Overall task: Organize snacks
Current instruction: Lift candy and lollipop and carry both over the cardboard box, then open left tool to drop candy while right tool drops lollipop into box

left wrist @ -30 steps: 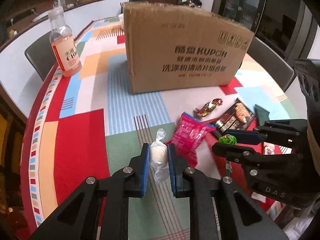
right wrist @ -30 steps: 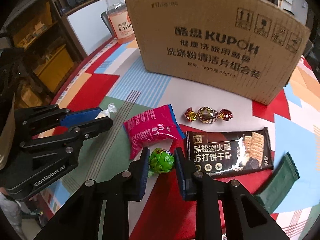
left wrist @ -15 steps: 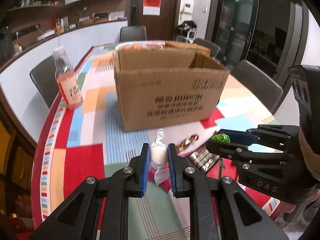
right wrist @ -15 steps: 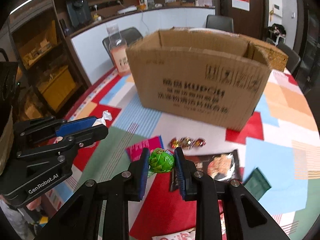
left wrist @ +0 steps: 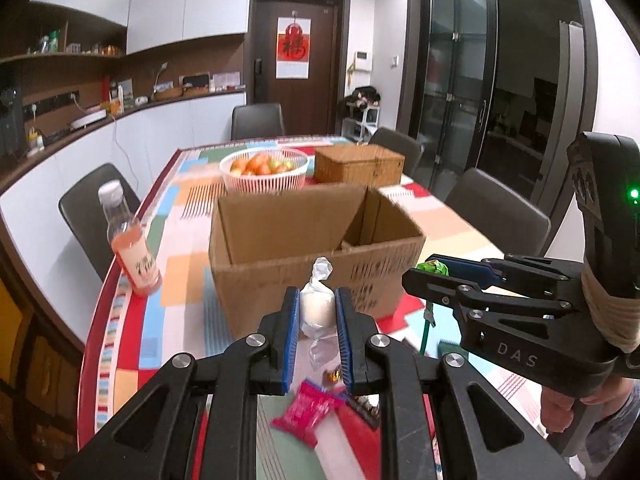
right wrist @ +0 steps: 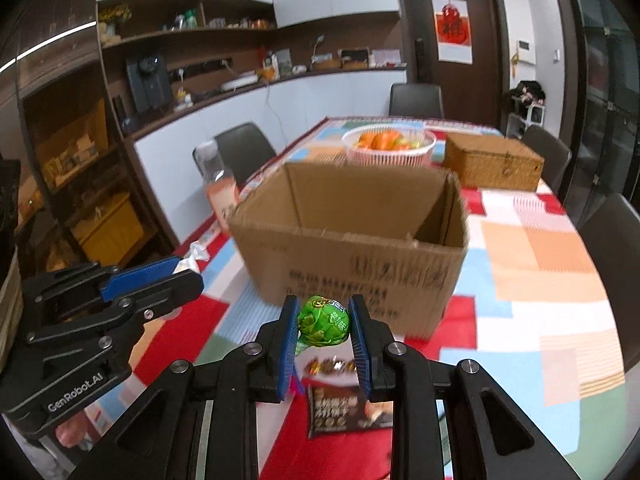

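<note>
Mid-surface [left wrist: 192,264], your open brown cardboard box [left wrist: 316,236] shows only bare inner walls. Toward the far edge, the white mesh basket [left wrist: 264,178] holds orange fruit. Your left tool [left wrist: 316,312] clamps a white wrapped candy [left wrist: 317,306]; your right tool [right wrist: 323,324] clamps a green lollipop [right wrist: 323,322], both before the box.

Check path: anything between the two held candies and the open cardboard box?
Nothing visible. The white candy and green lollipop are held short of the cardboard box; only its near wall faces them, top open.
</note>
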